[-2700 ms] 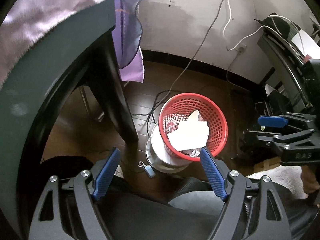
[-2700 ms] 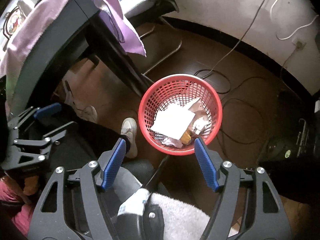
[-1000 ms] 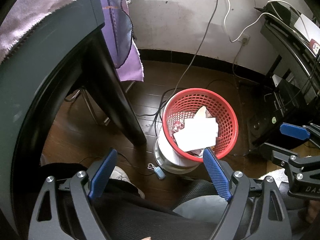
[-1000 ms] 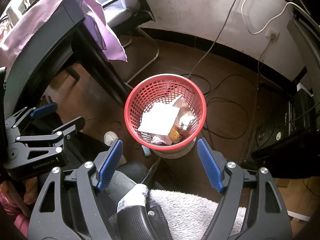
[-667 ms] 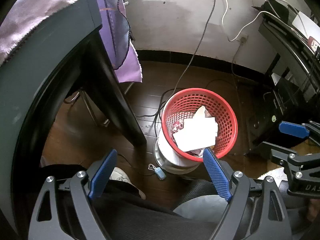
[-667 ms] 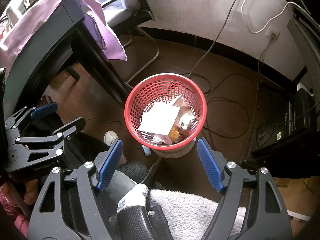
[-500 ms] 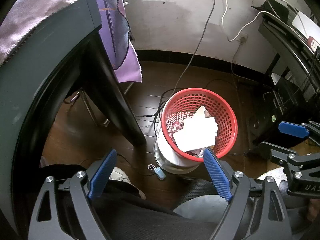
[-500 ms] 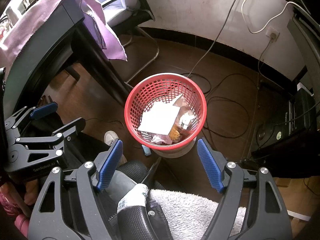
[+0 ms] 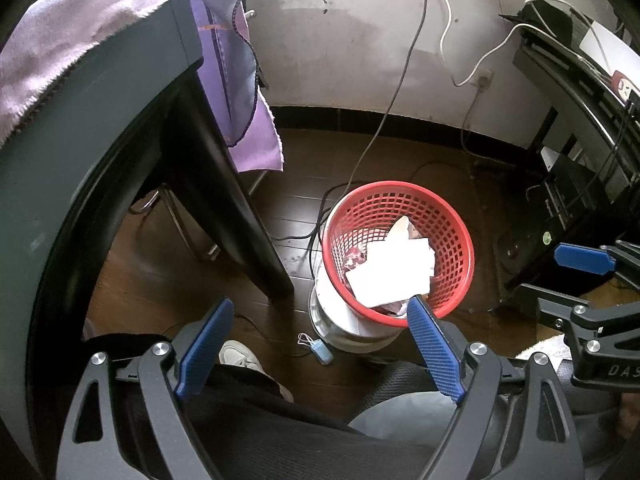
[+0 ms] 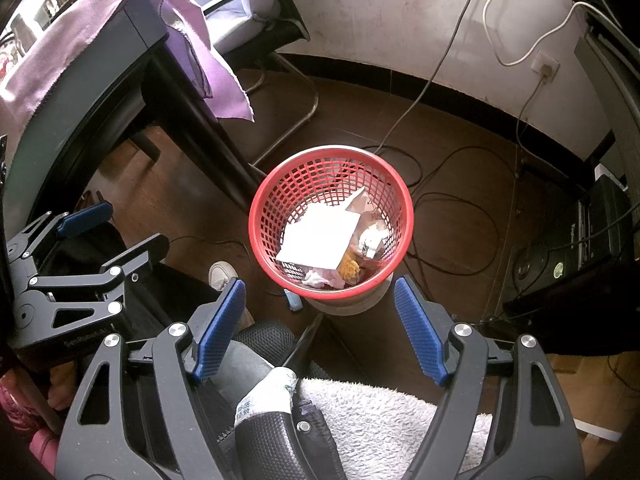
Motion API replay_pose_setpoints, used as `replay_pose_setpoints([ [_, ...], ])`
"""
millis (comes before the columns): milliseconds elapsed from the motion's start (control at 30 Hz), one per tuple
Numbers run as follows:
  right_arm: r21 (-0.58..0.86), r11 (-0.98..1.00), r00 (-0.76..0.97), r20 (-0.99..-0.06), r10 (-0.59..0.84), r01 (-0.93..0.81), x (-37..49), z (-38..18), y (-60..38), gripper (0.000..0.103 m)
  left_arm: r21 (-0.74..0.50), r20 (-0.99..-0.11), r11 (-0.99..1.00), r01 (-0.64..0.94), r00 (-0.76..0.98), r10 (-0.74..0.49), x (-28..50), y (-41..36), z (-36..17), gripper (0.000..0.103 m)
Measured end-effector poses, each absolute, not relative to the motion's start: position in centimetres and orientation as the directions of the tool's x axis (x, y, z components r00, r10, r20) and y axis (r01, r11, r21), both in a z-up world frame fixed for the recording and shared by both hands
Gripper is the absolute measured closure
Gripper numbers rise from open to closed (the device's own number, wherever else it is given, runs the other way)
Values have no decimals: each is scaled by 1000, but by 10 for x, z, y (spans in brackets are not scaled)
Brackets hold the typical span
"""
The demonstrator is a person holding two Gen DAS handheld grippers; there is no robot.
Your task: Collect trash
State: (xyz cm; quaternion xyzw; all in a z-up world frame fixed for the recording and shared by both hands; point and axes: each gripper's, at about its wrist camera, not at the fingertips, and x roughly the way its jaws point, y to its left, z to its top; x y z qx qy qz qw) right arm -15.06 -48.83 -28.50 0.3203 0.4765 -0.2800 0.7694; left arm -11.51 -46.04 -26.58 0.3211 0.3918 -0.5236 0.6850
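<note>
A red mesh waste basket (image 9: 448,216) (image 10: 280,200) stands on a metal pot on the dark wood floor. Inside lie a white sheet of paper (image 9: 390,274) (image 10: 318,242), crumpled wrappers (image 10: 370,240) and pink tissue (image 10: 322,278). My left gripper (image 9: 316,326) is open and empty, held above and short of the basket. My right gripper (image 10: 320,308) is open and empty, also above the basket's near side. The left gripper also shows in the right wrist view (image 10: 108,232), and the right gripper in the left wrist view (image 9: 576,276).
A dark table (image 9: 120,128) with a purple cloth (image 9: 236,92) stands to the left. Cables (image 10: 452,208) trail across the floor. A chair (image 10: 248,12) stands behind the table. Computer gear (image 9: 568,184) stands at right. A small blue item (image 9: 322,354) lies by the pot.
Over the last seconds both grippers have drawn back and up from the basket. In the last half second nothing has visibly moved.
</note>
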Motion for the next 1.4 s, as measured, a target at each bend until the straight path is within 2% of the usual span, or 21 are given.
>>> replay_pose_setpoints([
  [1400,228,639,389,-913,-122,735,-150,-285,-490,28,23,-875,246,969,138,-463,-114,-462,-266,16],
])
